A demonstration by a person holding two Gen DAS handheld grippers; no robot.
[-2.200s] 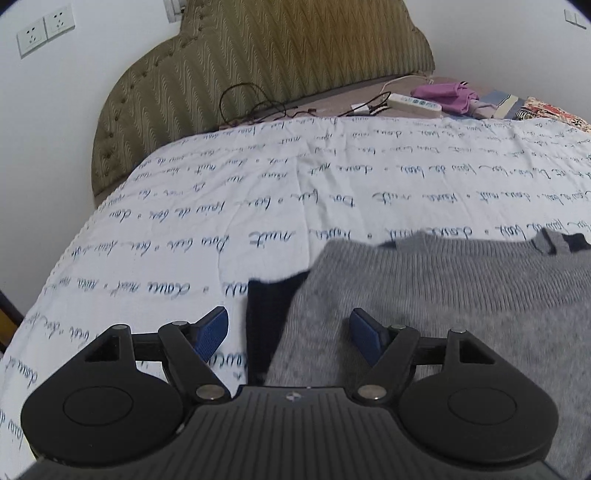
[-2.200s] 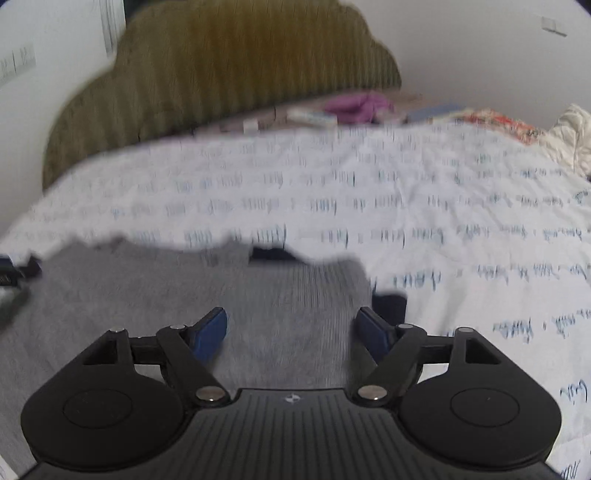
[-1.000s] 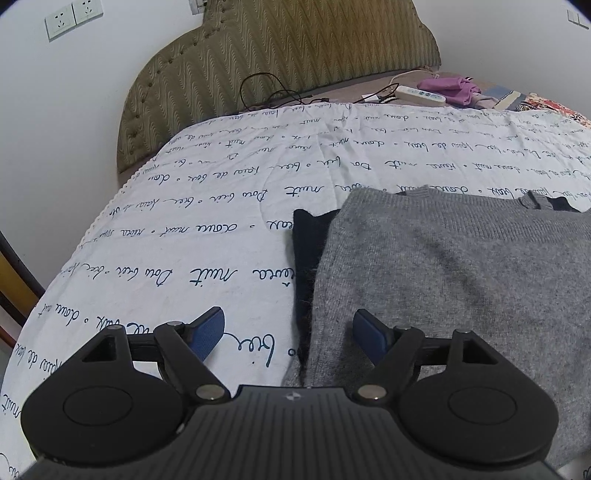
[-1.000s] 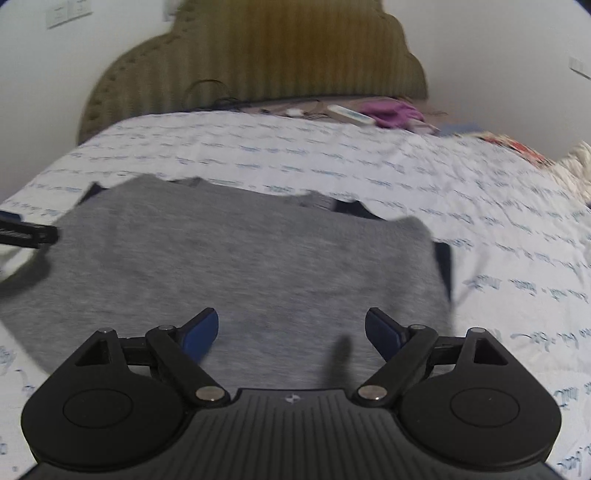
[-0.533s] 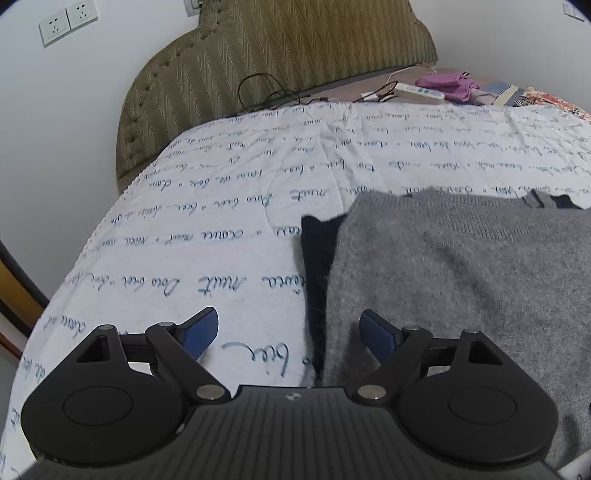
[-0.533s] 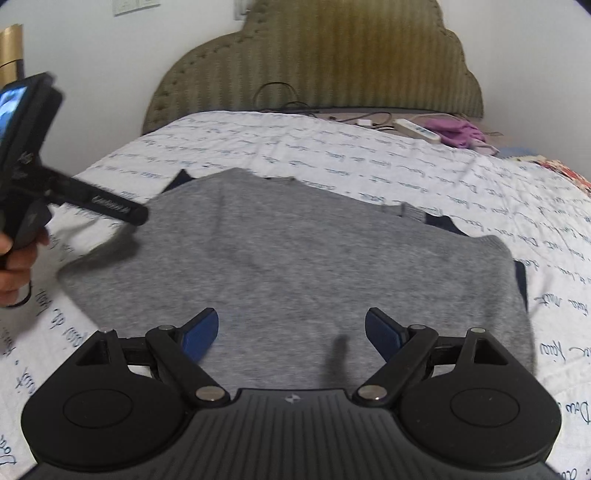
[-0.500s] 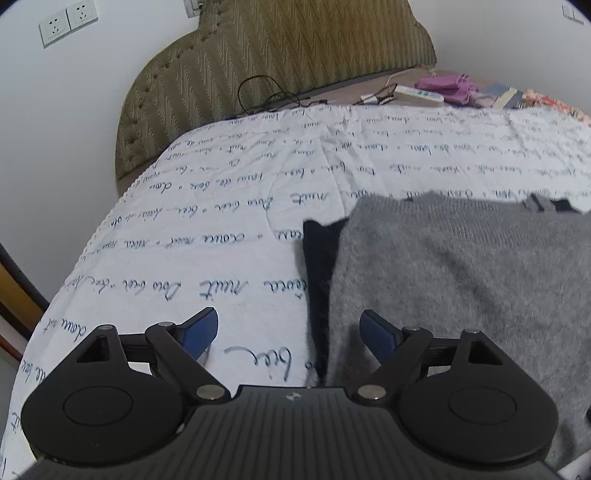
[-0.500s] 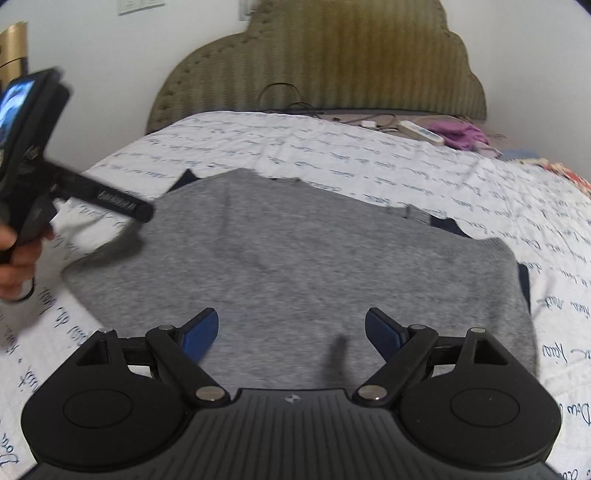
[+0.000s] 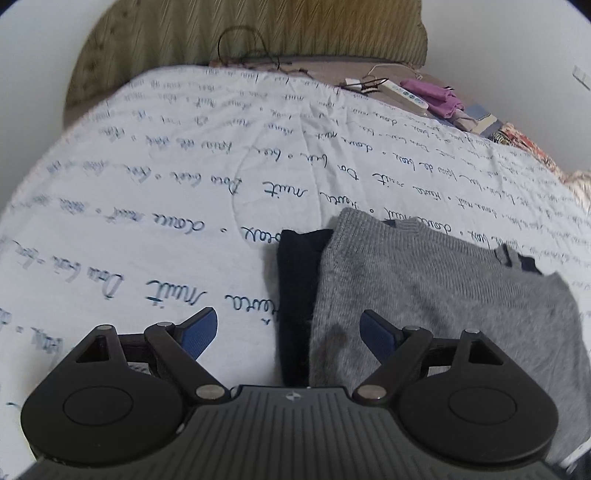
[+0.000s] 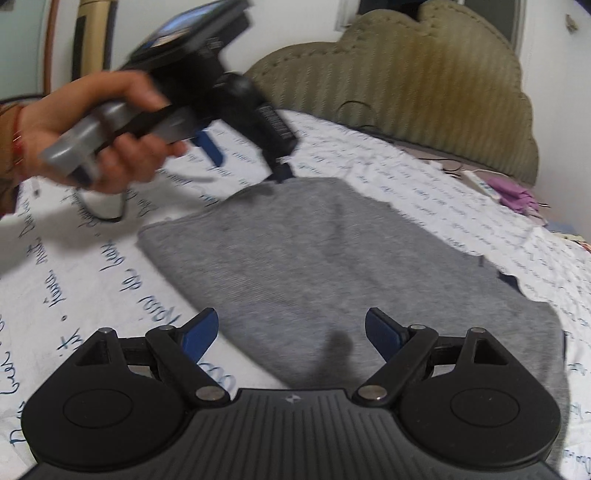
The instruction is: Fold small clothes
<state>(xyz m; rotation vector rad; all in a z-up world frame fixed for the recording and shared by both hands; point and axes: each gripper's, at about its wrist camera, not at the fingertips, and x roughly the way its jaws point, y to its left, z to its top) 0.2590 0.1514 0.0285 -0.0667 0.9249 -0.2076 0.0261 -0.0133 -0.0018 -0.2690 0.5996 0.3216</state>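
Two grippers above a folded grey sweater (image 9: 424, 295) on a script-printed bedsheet (image 9: 166, 206), left gripper (image 9: 288, 332) jaws spread wide and empty, right gripper (image 10: 291, 332) likewise, olive headboard (image 9: 221, 33) behind.

The folded grey knit sweater (image 9: 436, 306) lies on the white script-printed bedspread (image 9: 166, 206); its dark navy sleeve (image 9: 295, 288) pokes out left, seemingly underneath; the padded olive headboard (image 9: 258, 29) stands behind.

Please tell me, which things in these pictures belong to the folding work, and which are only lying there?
For the job:
- gray sweater, part folded on the bed cover
- its dark blue sleeve
- left hand-held gripper, open
- right hand-held gripper, open

Only lying about:
- white power strip
- purple cloth
- black cable
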